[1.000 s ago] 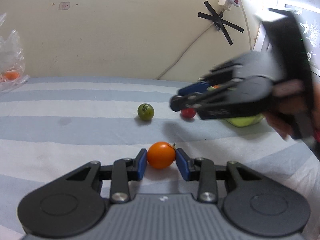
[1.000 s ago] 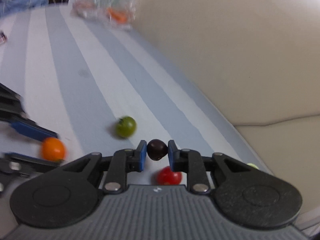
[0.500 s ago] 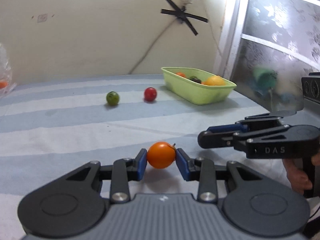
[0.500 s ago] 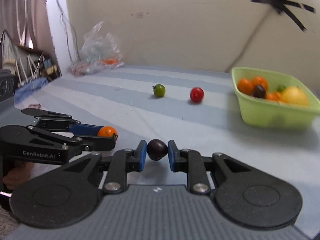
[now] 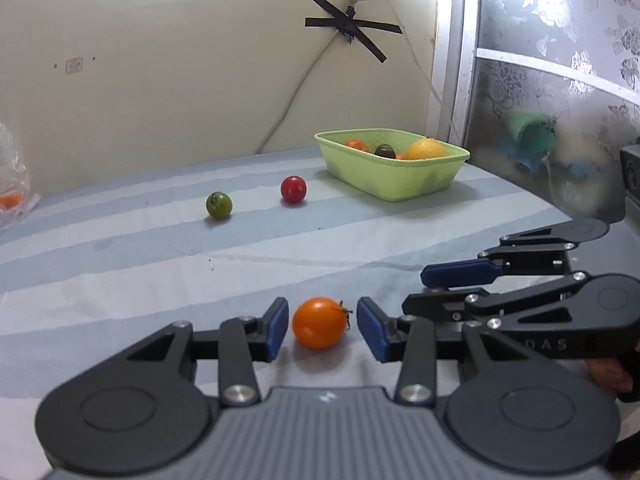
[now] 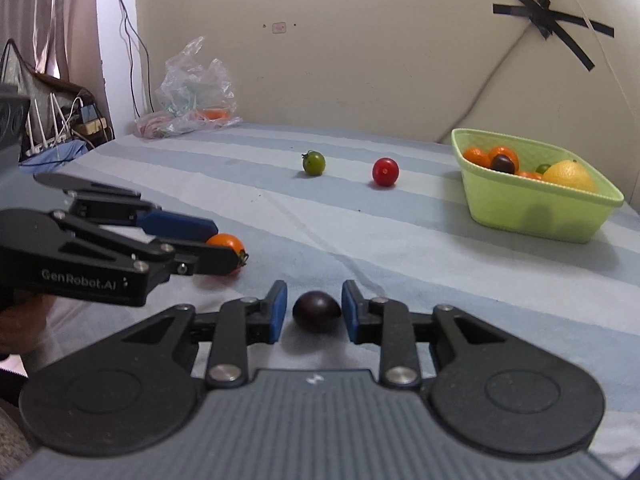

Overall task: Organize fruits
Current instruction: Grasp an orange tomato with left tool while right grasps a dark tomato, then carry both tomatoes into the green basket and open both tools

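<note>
Hiding part of the orange tomato [image 6: 226, 242]: left hand-held gripper [image 6: 208, 240].

Glossy green plastic basket [image 6: 536, 216], matt striped cloth [image 6: 400, 240]

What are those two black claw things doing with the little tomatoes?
A person holds a claw in each hand. The left gripper is open around an orange tomato lying on the striped cloth. The right gripper is open around a dark purple tomato, also on the cloth. Neither is squeezed. A green tomato and a red tomato wait farther off, near the green basket that already holds fruit.
</note>
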A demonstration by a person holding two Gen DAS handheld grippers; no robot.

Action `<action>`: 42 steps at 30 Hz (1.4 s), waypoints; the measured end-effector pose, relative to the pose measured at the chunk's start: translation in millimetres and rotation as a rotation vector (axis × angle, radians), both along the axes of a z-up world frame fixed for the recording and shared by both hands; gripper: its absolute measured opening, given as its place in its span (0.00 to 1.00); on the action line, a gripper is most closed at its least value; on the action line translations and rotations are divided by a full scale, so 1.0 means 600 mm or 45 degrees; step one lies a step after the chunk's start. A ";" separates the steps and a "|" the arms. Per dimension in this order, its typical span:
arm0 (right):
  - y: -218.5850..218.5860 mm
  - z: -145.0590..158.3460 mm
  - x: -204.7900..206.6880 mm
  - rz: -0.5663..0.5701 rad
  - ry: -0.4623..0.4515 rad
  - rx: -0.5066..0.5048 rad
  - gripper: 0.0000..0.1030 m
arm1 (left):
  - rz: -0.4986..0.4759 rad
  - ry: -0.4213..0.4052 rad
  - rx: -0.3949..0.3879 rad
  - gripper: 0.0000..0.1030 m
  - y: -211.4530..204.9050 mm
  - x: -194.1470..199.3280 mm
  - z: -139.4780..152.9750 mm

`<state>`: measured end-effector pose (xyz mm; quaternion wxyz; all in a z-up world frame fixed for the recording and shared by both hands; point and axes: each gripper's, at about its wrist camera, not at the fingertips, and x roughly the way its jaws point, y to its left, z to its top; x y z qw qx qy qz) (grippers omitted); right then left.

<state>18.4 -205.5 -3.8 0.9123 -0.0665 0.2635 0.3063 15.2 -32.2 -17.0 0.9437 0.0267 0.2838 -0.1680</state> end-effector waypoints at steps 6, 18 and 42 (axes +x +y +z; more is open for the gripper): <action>-0.007 -0.004 -0.021 -0.011 -0.047 -0.016 0.32 | 0.001 0.008 0.058 0.38 -0.010 0.002 -0.007; -0.013 -0.012 -0.057 -0.019 -0.045 -0.026 0.31 | 0.022 0.026 0.078 0.31 -0.021 0.008 -0.014; -0.095 0.051 0.205 -0.417 -0.330 0.007 0.31 | -0.174 0.116 -0.228 0.33 -0.167 0.373 0.072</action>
